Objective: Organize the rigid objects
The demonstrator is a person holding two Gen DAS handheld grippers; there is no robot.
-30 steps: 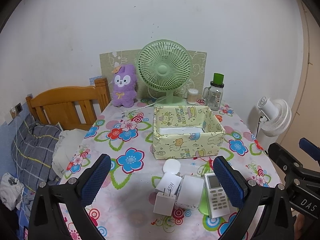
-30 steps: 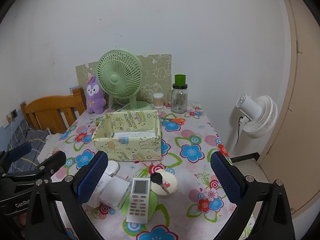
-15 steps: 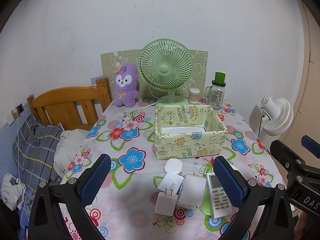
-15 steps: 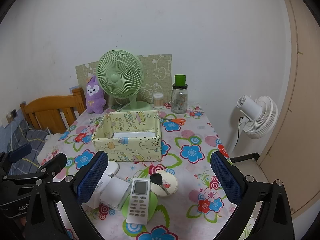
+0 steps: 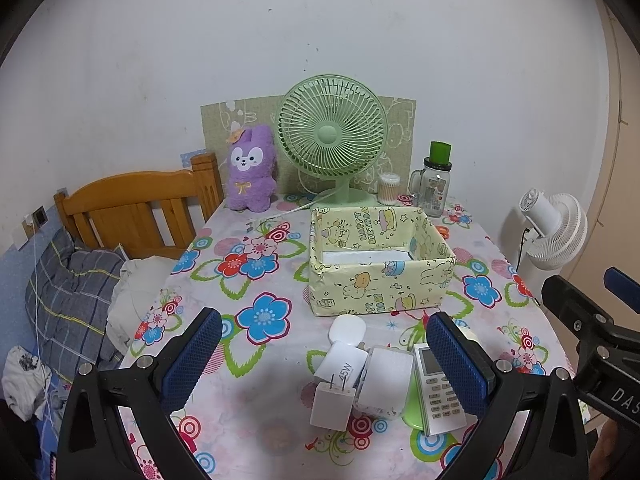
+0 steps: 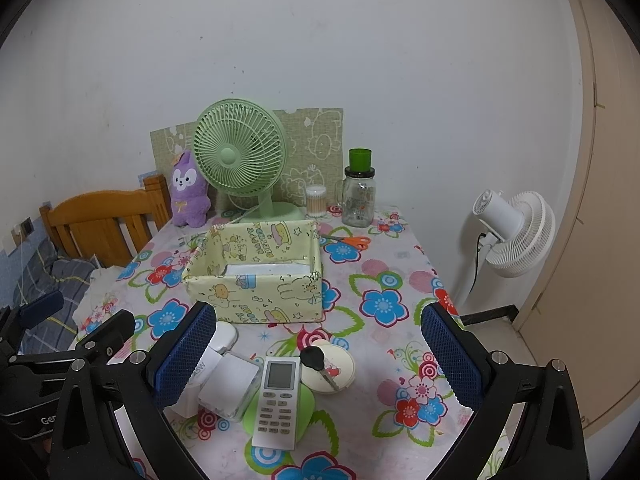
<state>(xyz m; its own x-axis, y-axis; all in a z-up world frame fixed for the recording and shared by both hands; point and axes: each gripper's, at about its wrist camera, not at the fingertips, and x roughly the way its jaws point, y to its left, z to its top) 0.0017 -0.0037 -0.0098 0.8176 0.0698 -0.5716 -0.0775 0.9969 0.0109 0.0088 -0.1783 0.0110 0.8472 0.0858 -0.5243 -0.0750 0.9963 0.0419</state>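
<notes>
While both claws gape wide and empty, the remote (image 6: 277, 400) lies between the right claw (image 6: 318, 356) fingers.

Remote control (image 6: 277, 400), key (image 6: 314, 361), yellow box (image 6: 256, 276), floral tablecloth (image 6: 384, 280)

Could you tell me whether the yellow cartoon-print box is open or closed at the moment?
Open: the yellow box has no lid, and its inside walls and white floor show.

Yellow cartoon-print box (image 5: 380, 280), flowered tablecloth (image 5: 256, 264), green fan (image 5: 330, 136), white remote (image 6: 278, 400).
</notes>
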